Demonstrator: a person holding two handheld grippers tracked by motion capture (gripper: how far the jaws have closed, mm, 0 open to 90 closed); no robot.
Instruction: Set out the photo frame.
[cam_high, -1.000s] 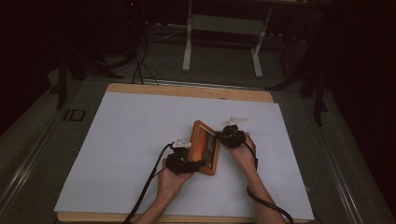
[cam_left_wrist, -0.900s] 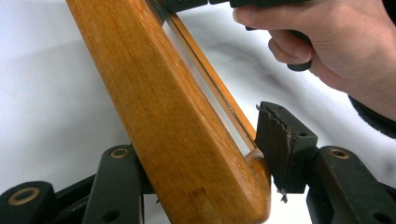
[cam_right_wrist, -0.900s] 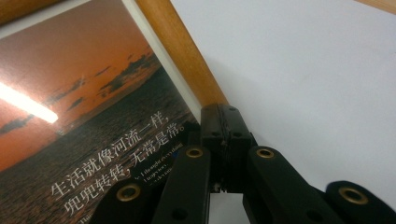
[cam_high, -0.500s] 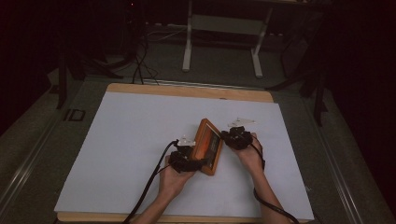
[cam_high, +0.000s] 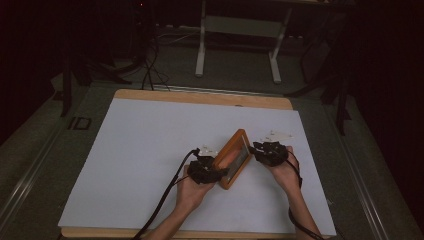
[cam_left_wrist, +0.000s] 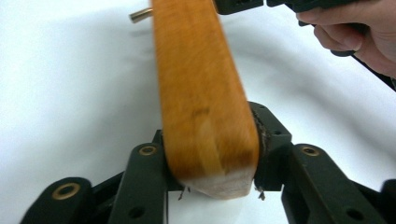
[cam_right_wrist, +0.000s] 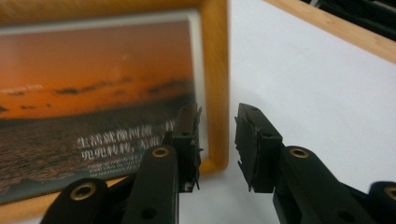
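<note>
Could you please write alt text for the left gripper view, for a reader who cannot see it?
The left gripper is clamped on the edge of a wooden picture frame, which runs away over a white table. A hand with the other gripper shows top right.

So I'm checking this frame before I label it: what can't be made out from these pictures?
- Back of the picture frame: high view, turned away from the camera.
- Frame's far end: left gripper view, blurred and cut off by the top edge.
- Small print under the sunset photo: right gripper view, blurred.
- Pale bits on the white sheet: high view, too small to identify.
- Left gripper pads: the wood covers them.
</note>
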